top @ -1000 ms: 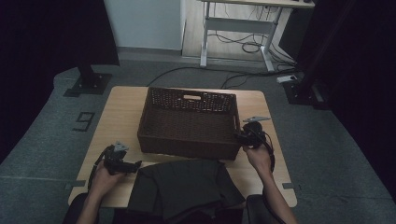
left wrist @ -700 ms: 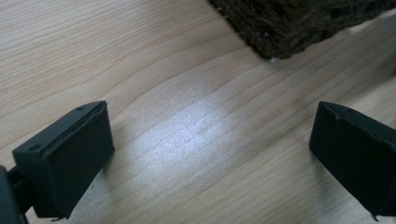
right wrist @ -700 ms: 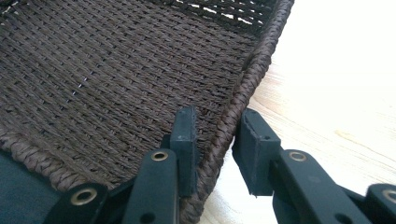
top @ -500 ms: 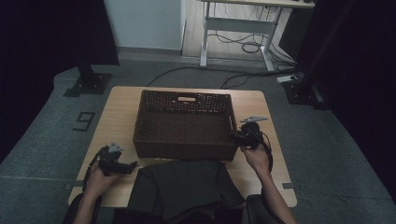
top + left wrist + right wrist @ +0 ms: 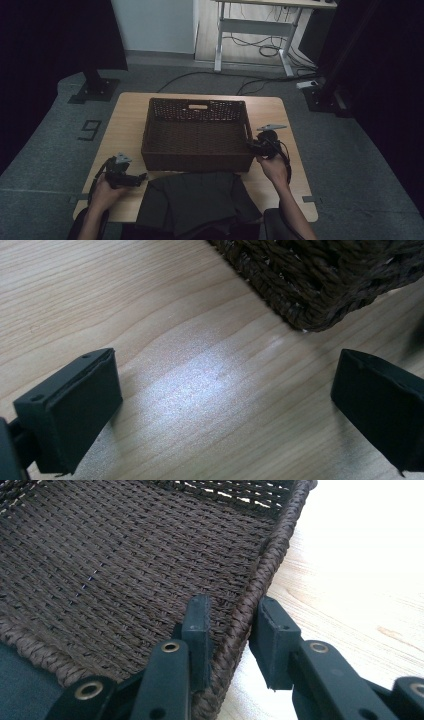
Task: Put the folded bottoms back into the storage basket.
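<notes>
A: Surface first. Light wood-grain table [image 5: 130,120], rounded corners, on grey carpet floor [image 5: 60,145]. Dim room; black curtains left and right, pale wall behind, a white-framed desk [image 5: 255,30] at the far end with cables [image 5: 260,50] looped under it.

B: Noted. Task thing?

A: Dark brown woven basket [image 5: 197,135], rectangular, centred on the table, handle cutout in the far wall. Near wall just beside a dark folded cloth [image 5: 195,200] lying at the near table edge.

B: Tools?

A: Right tool [image 5: 227,630] clenched on the basket's right wall near the front corner: one jaw inside, one outside, pads pressing the braided rim. Same tool seen from above at the basket's right side [image 5: 257,146]. Left tool [image 5: 225,400] released, jaws wide apart over bare wood, nothing between them; basket corner [image 5: 320,285] near but apart. From above, left tool [image 5: 135,177] low at the front left of the table, pointing toward the cloth.

B: Edges, free room?

A: Bare strips of table left and right of the basket, wider strip behind it. Front edge largely taken by cloth and forearms. Black stand foot [image 5: 95,90] on the floor off the far left corner, another base [image 5: 325,97] off the far right.

B: Writing?

A: A dark "9" marked on the floor [image 5: 90,129] left of the table. No brand legible on basket or tools.
</notes>
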The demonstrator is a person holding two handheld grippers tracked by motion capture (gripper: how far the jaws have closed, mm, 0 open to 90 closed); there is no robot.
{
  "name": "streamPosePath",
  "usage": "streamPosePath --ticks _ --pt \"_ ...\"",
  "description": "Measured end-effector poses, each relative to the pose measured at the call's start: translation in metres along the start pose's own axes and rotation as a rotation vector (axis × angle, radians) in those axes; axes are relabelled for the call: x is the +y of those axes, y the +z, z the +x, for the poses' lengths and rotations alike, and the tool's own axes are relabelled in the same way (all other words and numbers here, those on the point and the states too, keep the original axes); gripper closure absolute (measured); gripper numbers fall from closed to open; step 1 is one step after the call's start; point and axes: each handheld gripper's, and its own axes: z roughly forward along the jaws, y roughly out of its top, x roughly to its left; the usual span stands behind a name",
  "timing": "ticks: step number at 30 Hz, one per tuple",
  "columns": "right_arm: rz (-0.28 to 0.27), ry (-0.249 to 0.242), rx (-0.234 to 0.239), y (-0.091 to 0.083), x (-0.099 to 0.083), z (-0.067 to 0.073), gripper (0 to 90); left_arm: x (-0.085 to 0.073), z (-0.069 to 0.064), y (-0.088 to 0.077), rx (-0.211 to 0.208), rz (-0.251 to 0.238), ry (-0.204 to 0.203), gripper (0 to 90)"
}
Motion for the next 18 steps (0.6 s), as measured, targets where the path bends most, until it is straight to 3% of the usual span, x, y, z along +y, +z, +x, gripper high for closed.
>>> streamPosePath --ticks 11,13,15,18 --pt "-0.005 0.000 0.002 -0.0030 -0.0029 0.0013 67.4 0.0000 0.0000 0.0000 0.000 0.001 0.001 0.0" --pt "-0.016 0.002 0.007 -0.0034 -0.0031 0.0005 63.7 0.0000 0.0001 0.0000 0.000 0.001 0.001 0.0" --pt "-0.019 -0.007 0.011 -0.0051 -0.0031 -0.0010 50.4 0.0000 0.0001 0.0000 0.000 0.001 0.001 0.0" --pt "-0.027 -0.014 0.004 -0.0079 -0.0029 -0.0039 37.9 0.0000 0.0001 0.0000 0.000 0.001 0.001 0.0"
